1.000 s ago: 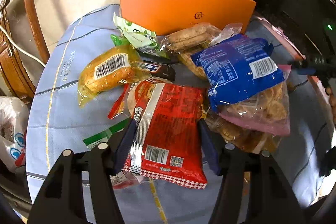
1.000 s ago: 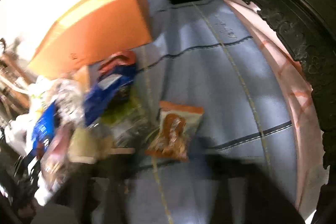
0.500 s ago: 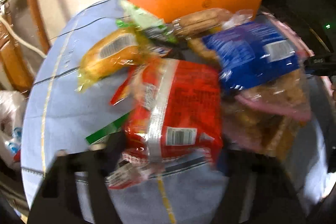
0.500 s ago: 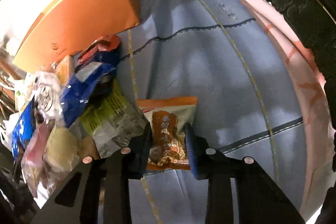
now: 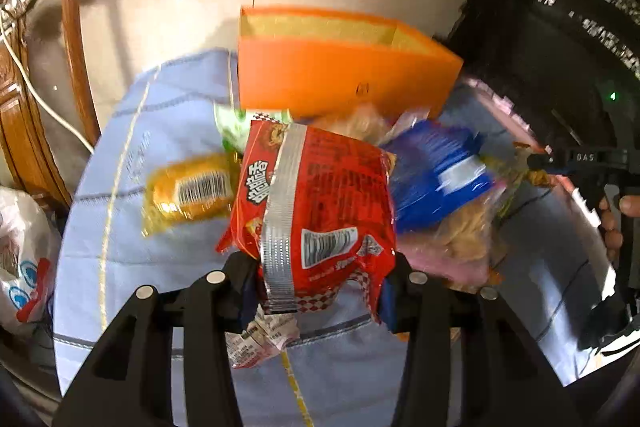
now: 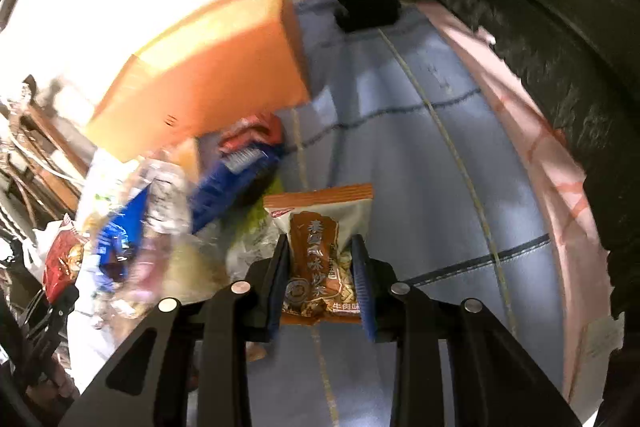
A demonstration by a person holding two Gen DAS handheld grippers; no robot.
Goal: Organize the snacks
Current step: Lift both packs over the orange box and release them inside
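Observation:
My left gripper (image 5: 318,291) is shut on a red snack packet (image 5: 320,203) with a silver seam and holds it lifted above the blue tablecloth (image 5: 168,131). My right gripper (image 6: 320,275) is shut on a small brown-and-grey snack packet (image 6: 320,239) and holds it off the cloth. An open orange box (image 5: 340,75) stands at the far side of the table; it also shows in the right wrist view (image 6: 208,67). A pile of snacks lies in front of it, with a yellow packet (image 5: 188,191) and a blue packet (image 5: 436,175).
A wooden chair (image 5: 36,115) and a white plastic bag (image 5: 20,263) are at the left. Dark carved furniture (image 6: 540,27) borders the table at the right. A small torn wrapper (image 5: 260,339) lies under the left gripper. The other hand-held gripper (image 5: 592,163) shows at the right.
My left gripper has shut on the red packet and raised it off the pile toward the orange box. My right gripper has shut on the brown packet and lifted it.

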